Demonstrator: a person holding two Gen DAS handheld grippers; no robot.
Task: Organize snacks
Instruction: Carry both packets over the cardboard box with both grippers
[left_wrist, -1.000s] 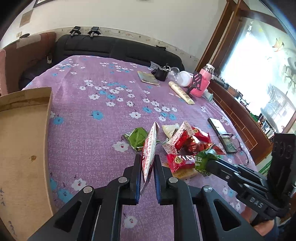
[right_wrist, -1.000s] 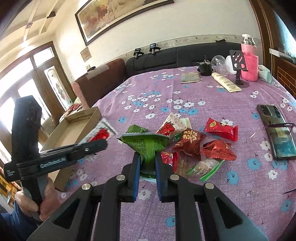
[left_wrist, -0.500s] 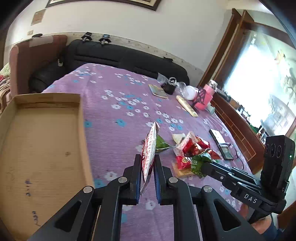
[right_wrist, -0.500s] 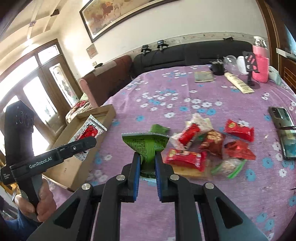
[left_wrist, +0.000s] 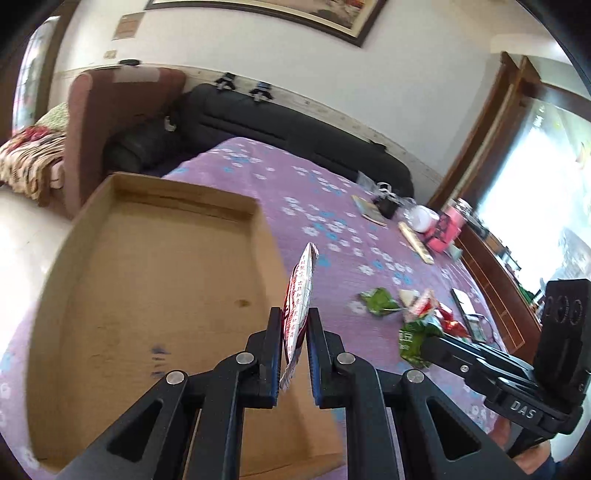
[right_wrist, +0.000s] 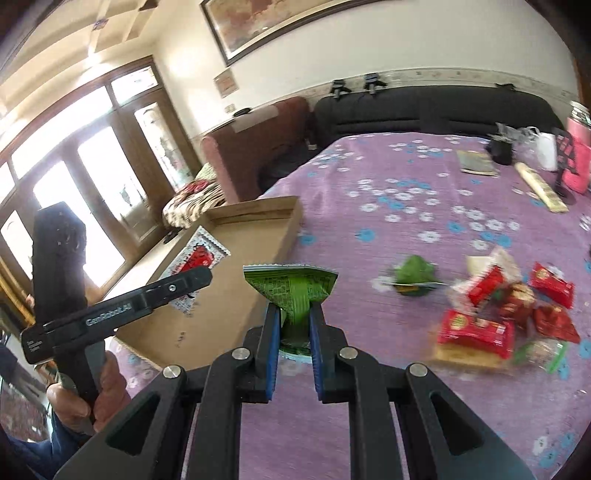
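Note:
My left gripper (left_wrist: 293, 328) is shut on a red-and-white snack packet (left_wrist: 300, 295), held edge-on above the right side of an open cardboard box (left_wrist: 155, 280). The same packet (right_wrist: 197, 258) and the left gripper (right_wrist: 201, 275) show over the box (right_wrist: 258, 236) in the right wrist view. My right gripper (right_wrist: 293, 325) is shut on a green snack packet (right_wrist: 291, 291), above the purple flowered tablecloth (right_wrist: 406, 206) just right of the box. It also shows in the left wrist view (left_wrist: 415, 341). A pile of red and green snacks (right_wrist: 506, 310) lies on the table to the right.
A lone green packet (right_wrist: 413, 275) lies between box and pile. At the far end stand a pink bottle (right_wrist: 578, 158), a black cup (right_wrist: 500, 149), a booklet (right_wrist: 476, 162) and a long flat pack (right_wrist: 541, 186). A phone (left_wrist: 465, 306) lies near the right edge. Sofa behind.
Both grippers moved left with their packets, away from the snack pile. The left one now hangs over the cardboard box; the right one is close beside it.

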